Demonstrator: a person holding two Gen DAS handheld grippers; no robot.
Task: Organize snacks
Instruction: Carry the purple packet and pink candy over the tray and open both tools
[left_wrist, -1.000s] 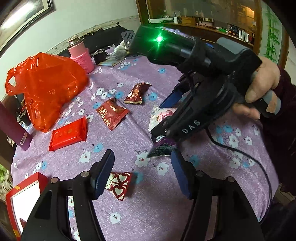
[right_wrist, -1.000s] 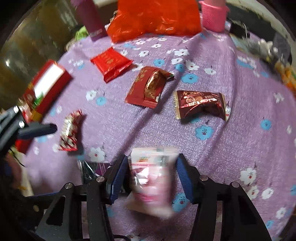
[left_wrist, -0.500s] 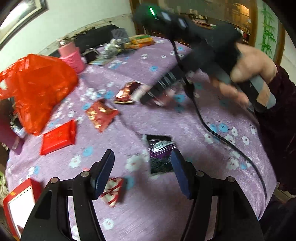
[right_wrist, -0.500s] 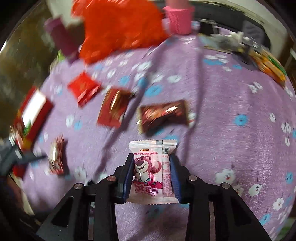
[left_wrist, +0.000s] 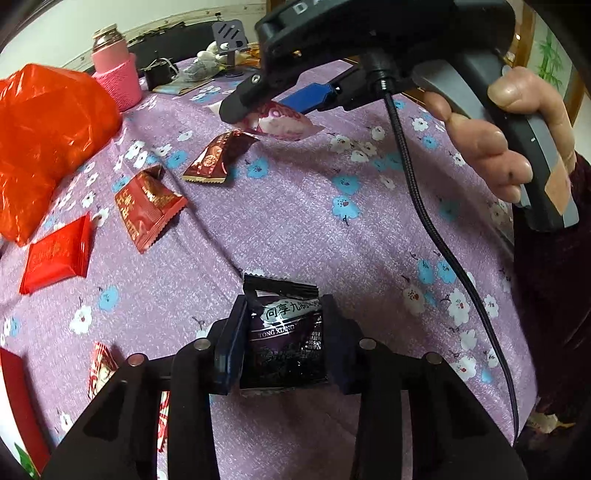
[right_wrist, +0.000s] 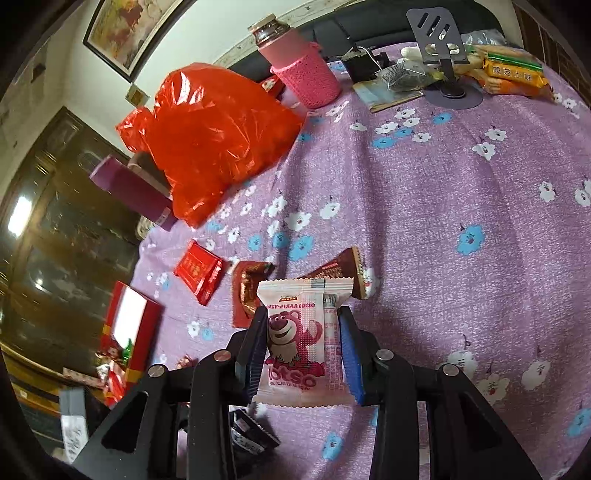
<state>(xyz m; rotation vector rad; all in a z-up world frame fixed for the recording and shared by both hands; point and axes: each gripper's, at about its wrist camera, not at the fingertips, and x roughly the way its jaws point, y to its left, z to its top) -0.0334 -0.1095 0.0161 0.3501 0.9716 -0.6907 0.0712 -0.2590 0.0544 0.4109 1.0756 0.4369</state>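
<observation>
My left gripper is shut on a black and purple snack packet, held just above the purple floral tablecloth. My right gripper is shut on a pink bear snack packet, lifted above the table; it also shows in the left wrist view at the top. Loose on the cloth lie a dark red candy packet, a red and gold packet, a bright red packet and a heart-patterned packet.
A red plastic bag and a pink-sleeved flask stand at the far side. A red box sits at the left table edge. A phone stand and orange biscuit packs lie at the back right.
My left gripper closed on the black and purple packet that lay between its open fingers. My right gripper carried the pink bear packet up and farther across the table.
</observation>
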